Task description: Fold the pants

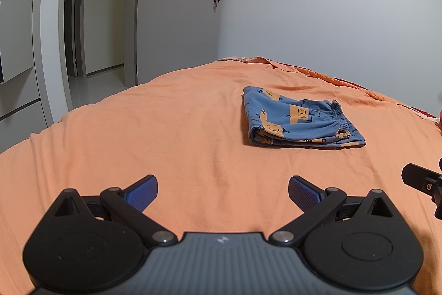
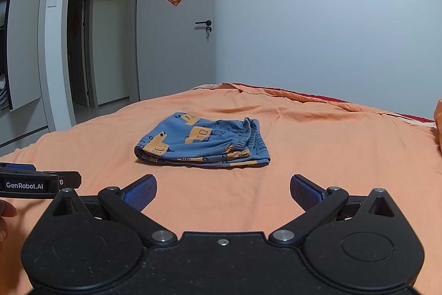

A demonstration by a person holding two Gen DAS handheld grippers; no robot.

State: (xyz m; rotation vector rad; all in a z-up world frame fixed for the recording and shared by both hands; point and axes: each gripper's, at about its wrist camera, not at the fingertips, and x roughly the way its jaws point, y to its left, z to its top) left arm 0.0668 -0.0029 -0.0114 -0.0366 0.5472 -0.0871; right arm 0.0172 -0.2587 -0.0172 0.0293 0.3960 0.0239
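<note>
Lying folded mid-bed (image 1: 138,129), nearer the far edge, the pants (image 1: 299,119) look light, soft and limp. Left gripper (image 1: 223,191) gapes wide, empty; right gripper (image 2: 223,191) likewise. Best hold, in my judgement: the elastic waistband (image 2: 243,136).

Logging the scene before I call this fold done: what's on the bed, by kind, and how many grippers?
Folded pants: 1
Grippers: 2, left gripper and right gripper, both open and empty
Orange bed sheet: 1
Total: 4
</note>
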